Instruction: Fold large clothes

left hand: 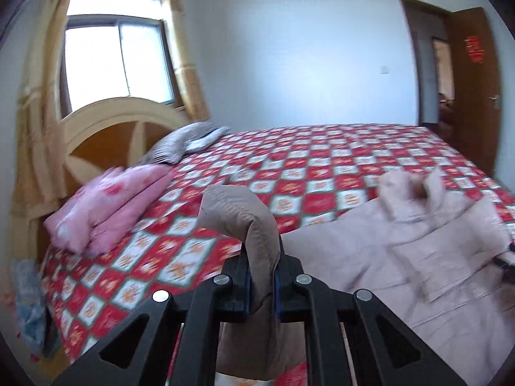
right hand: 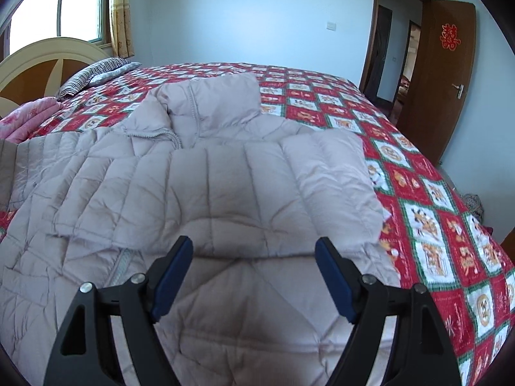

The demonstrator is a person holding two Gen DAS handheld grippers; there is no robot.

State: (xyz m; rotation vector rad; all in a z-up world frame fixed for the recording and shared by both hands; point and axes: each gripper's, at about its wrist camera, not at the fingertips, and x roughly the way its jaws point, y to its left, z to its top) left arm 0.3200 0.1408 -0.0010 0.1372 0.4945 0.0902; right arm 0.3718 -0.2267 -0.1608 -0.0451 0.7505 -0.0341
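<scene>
A large pale pink-beige quilted puffer jacket (right hand: 206,173) lies spread on the bed, collar towards the far side, one sleeve folded across its front. In the left wrist view my left gripper (left hand: 261,276) is shut on a fold of the jacket's edge (left hand: 254,225), which stands up between the pads, lifted above the bed. The rest of the jacket (left hand: 402,234) trails off to the right. In the right wrist view my right gripper (right hand: 254,270) hangs open above the jacket's lower front, with only fabric below it and nothing between its fingers.
The bed carries a red and white checked cover (right hand: 418,193). A folded pink quilt (left hand: 106,206) and a striped pillow (right hand: 93,74) lie by the wooden headboard (left hand: 106,128). A window with curtains is behind it; an open brown door (right hand: 441,74) is at the right.
</scene>
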